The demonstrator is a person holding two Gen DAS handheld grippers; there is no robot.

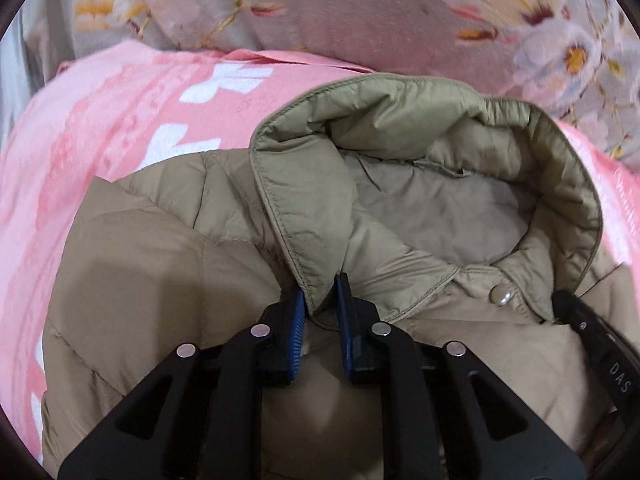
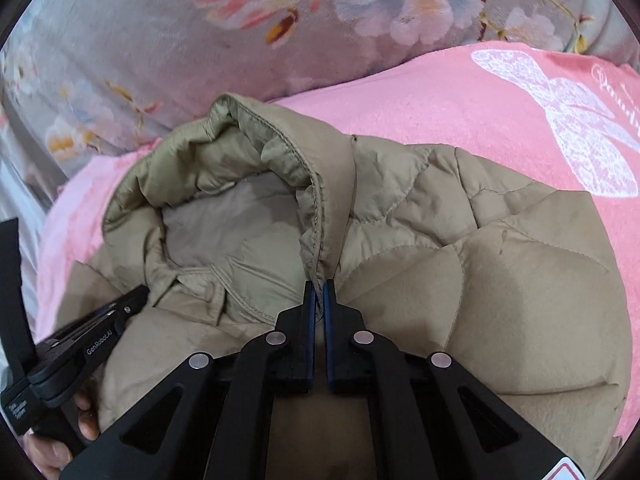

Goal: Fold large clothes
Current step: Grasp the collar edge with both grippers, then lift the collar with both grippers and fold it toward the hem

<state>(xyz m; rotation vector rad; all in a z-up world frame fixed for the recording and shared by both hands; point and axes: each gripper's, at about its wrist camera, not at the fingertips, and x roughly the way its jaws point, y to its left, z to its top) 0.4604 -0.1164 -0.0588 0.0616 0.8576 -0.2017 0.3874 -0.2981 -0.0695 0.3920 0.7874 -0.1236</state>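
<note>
A tan quilted puffer jacket (image 1: 168,280) lies on a pink towel, collar end away from me. Its olive collar (image 1: 400,120) stands up around the neck opening. My left gripper (image 1: 320,296) is shut on the collar's left edge near the shoulder. In the right wrist view the jacket (image 2: 500,288) fills the lower half and my right gripper (image 2: 319,290) is shut on the collar's right edge (image 2: 316,240). The right gripper also shows at the right in the left wrist view (image 1: 576,316), and the left gripper shows at the lower left of the right wrist view (image 2: 132,300).
The pink towel (image 1: 100,140) with white patterns covers the surface; it carries a white butterfly print (image 2: 580,128). A grey floral quilt (image 2: 160,40) is bunched behind the towel. A snap button (image 1: 502,294) sits on the jacket front below the collar.
</note>
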